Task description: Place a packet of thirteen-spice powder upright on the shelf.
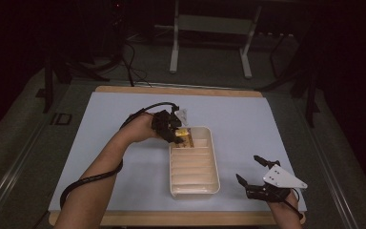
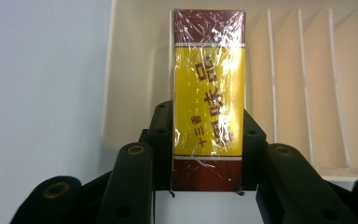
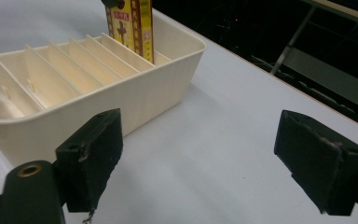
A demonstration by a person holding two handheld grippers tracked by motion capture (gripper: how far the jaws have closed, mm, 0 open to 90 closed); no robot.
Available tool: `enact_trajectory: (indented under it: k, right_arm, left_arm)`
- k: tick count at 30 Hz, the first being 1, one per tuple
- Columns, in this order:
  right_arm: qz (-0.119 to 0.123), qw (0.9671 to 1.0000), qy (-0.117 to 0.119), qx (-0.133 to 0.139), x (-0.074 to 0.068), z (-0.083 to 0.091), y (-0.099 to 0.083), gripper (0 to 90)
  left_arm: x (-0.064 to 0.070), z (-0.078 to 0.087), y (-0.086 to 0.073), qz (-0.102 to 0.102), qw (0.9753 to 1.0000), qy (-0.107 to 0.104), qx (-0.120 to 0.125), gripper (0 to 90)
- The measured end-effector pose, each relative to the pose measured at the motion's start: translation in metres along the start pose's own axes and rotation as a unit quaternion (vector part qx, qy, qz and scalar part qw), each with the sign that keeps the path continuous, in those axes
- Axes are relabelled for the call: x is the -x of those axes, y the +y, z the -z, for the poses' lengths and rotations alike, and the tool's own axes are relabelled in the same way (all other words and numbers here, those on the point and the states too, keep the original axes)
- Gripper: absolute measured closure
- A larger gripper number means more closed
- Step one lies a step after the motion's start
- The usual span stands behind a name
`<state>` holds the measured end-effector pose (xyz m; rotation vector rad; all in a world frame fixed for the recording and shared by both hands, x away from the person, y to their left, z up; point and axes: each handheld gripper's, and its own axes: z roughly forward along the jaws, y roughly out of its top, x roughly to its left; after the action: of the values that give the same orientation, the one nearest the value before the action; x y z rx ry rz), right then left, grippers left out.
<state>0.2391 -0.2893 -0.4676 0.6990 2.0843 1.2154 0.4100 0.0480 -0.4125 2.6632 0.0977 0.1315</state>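
A cream tray (image 1: 213,157) with several cross dividers lies mid-table. My left gripper (image 1: 175,130) hangs over its far end, shut on a cellophane-wrapped box (image 1: 184,132), yellow with maroon ends. In the left gripper view the box (image 2: 209,88) stands between the black fingers (image 2: 162,135), over the slot beside the tray's end wall (image 2: 130,70). The right gripper view shows the box (image 3: 130,25) upright with its lower end inside the far slot of the tray (image 3: 121,102). My right gripper (image 1: 249,170) rests near the front right, right of the tray, open wide and empty (image 3: 205,158).
A pale blue mat (image 1: 124,114) covers the wooden table, whose front edge (image 1: 181,218) is close to the right hand. A black cable (image 1: 90,179) trails along the left forearm. A white stand (image 1: 209,28) and cables sit on the floor beyond.
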Motion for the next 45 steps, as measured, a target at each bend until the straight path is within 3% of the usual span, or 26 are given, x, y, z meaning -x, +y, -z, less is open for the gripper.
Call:
enact_trajectory:
  k: [10, 26, 38, 40, 42, 44, 45]
  right_arm:
    - [-0.001, 1.0000, 0.000, 0.001, 0.000, 0.000, 0.000, 15.4]
    - [-0.001, 1.0000, 0.002, 0.002, 0.001, 0.001, 0.000, 15.4]
    - [0.000, 1.0000, 0.002, 0.002, 0.001, 0.001, 0.000, 15.4]
    - [-0.001, 1.0000, 0.001, 0.003, 0.001, 0.002, 0.000, 15.4]
    - [-0.002, 1.0000, 0.001, 0.003, 0.002, 0.002, 0.000, 15.4]
    - [-0.002, 1.0000, 0.001, 0.002, 0.002, 0.001, 0.000, 15.4]
    - [-0.001, 1.0000, 0.002, 0.002, 0.002, 0.001, 0.000, 15.4]
  left_arm:
    - [-0.002, -0.003, 0.007, 0.002, 0.9998, -0.006, -0.017, 67.3]
    - [-0.006, -0.019, 0.020, -0.012, 0.9984, -0.017, -0.053, 67.4]
    - [-0.007, -0.022, 0.019, -0.001, 0.9986, -0.020, -0.049, 66.9]
    - [-0.007, -0.021, 0.018, 0.001, 0.9991, -0.012, -0.042, 60.7]
    - [-0.006, -0.020, 0.019, 0.018, 0.9990, -0.016, -0.038, 57.4]
    - [-0.004, -0.018, 0.019, 0.013, 0.9992, -0.005, -0.039, 53.2]
    - [-0.003, -0.016, 0.020, 0.022, 0.9991, -0.004, -0.038, 48.5]
